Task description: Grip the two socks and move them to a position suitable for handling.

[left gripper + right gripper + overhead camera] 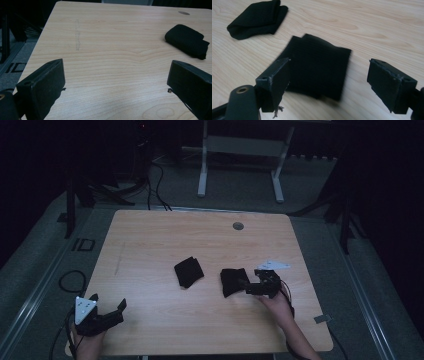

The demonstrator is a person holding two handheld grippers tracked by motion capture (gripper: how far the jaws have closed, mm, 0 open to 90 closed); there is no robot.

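Two folded black cloths on the worktop, both grippers empty.

One cloth lies right of centre, just ahead of the right gripper, whose jaws are spread wide as if lined up to take it; the other cloth sits beside it, apart. Left gripper waits, jaws released, near the worktop corner.

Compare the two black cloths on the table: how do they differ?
The left cloth lies alone mid-table, bunched into a thicker fold; the right cloth lies flatter, directly before the right gripper, whose open jaws sit either side of its near edge. Both are black, folded fabric.
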